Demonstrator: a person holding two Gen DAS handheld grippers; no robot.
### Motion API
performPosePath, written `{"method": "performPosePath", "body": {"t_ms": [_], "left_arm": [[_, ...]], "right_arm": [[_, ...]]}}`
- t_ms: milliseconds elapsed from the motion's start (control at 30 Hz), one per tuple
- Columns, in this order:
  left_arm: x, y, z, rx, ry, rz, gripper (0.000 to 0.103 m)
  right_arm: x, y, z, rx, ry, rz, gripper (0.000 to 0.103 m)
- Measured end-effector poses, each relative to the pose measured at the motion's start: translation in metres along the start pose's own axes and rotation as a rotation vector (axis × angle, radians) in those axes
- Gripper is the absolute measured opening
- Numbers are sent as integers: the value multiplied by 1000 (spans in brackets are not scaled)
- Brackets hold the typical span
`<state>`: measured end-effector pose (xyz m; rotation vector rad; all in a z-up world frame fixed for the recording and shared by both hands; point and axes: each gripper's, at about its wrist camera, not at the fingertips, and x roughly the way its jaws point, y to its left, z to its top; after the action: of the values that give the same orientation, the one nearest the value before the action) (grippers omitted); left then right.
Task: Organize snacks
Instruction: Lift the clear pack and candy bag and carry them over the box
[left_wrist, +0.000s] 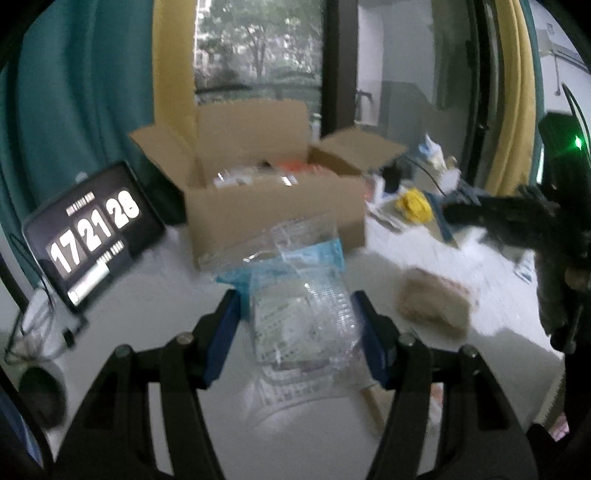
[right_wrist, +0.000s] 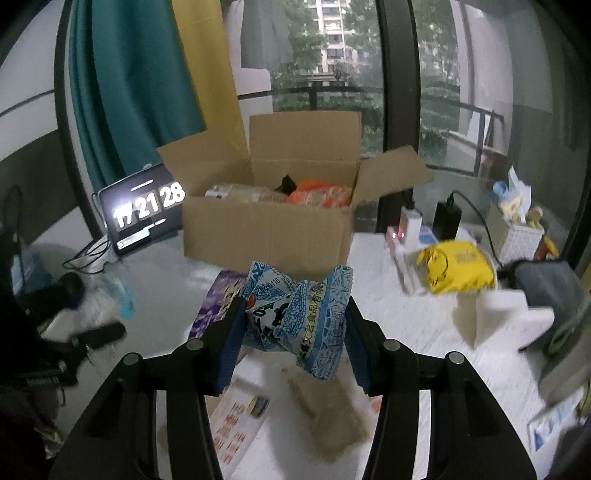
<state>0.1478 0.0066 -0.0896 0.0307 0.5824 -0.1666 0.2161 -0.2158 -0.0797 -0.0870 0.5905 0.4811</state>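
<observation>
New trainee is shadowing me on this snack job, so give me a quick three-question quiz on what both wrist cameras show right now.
1. True or false: the cardboard box is open.
2. What does the right gripper hold? A) blue-and-white snack packet B) yellow bag C) tablet
3. What does the left gripper clamp?

Key
1. True; packets already lie inside.
2. A, the blue-and-white snack packet.
3. A clear plastic packet with a blue edge.
</observation>
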Motion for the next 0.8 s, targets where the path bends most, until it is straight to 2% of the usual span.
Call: {"method": "performPosePath", "body": {"t_ms": [100,200,467,533,600,700,800], "left_arm": [[4,15,18,-16,-39,27,62],[8,33,36,-71,-78,11,62],[36,61,89,-122,-176,76,62],[43,66,101,-141,-191,62,62],[53,77,116,-205,-202,4,63],[64,84,135,-218,-239,37,63],[75,93,154,-237,-262,35,64]], "right_arm": [[6,-4,12,-16,-14,-8,54],[15,-6,26,-35,-24,-28,54],[39,-13,71,-32,-92,-41,54],[44,-14,84,-27,-107,-41,54],[49,-12,98,-46,-120,-48,54],[55,-10,114,-72,-141,-56,54],[65,-10,132,-92,-158,-63,54]]}}
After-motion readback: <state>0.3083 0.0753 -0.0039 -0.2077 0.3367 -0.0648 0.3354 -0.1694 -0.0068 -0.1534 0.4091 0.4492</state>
